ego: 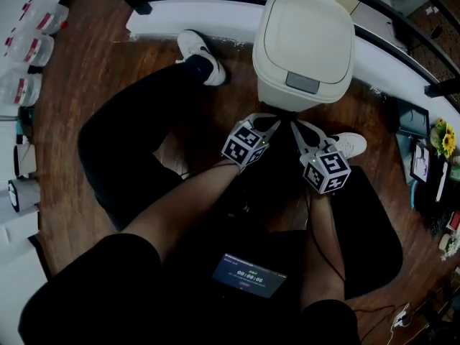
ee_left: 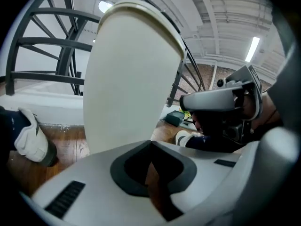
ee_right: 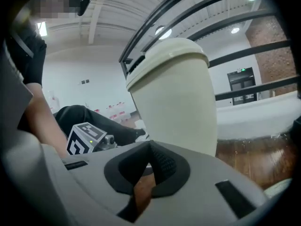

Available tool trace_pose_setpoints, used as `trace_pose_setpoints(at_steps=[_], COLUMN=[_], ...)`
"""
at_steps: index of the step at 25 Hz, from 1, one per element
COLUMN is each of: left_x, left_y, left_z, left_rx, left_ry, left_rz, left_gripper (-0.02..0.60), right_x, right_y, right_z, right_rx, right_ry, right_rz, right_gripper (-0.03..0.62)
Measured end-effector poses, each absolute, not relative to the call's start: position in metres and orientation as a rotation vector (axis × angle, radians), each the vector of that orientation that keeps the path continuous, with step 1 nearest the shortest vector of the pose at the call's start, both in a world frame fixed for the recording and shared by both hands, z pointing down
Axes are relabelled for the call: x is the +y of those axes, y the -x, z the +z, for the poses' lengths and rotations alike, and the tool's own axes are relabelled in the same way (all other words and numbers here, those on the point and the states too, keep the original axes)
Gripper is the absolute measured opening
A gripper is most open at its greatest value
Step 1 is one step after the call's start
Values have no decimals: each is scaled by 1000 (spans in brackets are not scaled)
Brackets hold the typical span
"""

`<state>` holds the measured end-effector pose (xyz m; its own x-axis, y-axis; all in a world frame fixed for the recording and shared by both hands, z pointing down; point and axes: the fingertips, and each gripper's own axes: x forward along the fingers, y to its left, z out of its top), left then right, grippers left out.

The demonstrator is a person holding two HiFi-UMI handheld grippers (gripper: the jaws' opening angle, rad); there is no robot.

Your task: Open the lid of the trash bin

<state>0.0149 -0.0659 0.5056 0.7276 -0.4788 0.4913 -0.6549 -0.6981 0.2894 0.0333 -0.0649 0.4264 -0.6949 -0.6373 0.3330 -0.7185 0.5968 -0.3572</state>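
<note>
A cream trash bin (ego: 305, 49) stands on the wood floor with its lid (ego: 310, 27) down and a grey push tab (ego: 302, 82) on the front edge. Both grippers are low in front of the bin's base. My left gripper (ego: 272, 123) points at the lower front of the bin, its jaws shut on nothing. My right gripper (ego: 296, 126) is beside it, also shut and empty. The left gripper view has the bin (ee_left: 131, 79) just beyond the closed tips (ee_left: 150, 145). The right gripper view shows the bin (ee_right: 174, 93) past its closed tips (ee_right: 149, 147).
A white curved ledge (ego: 208, 9) with black railing runs behind the bin. The person's white shoes (ego: 201, 52) and dark legs flank it. Bottles (ego: 29, 49) stand at the left. Flowers (ego: 443, 139) and boxes sit at the right. A screen (ego: 248, 274) shows at the chest.
</note>
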Motion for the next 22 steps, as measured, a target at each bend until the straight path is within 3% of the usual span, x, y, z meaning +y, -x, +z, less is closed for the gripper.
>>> trace_pose_setpoints(at_steps=[10, 22], left_x=[-102, -141], left_y=[-34, -61], left_z=[587, 641], left_rx=[-924, -979], left_ry=[-2398, -2344], left_rz=[626, 630], left_gripper=[35, 35], right_x=[-77, -95], right_y=[-53, -66], right_z=[487, 498], right_rx=[-2541, -2554], right_ry=[-1184, -1238], right_rz=[808, 888], right_gripper=[23, 23])
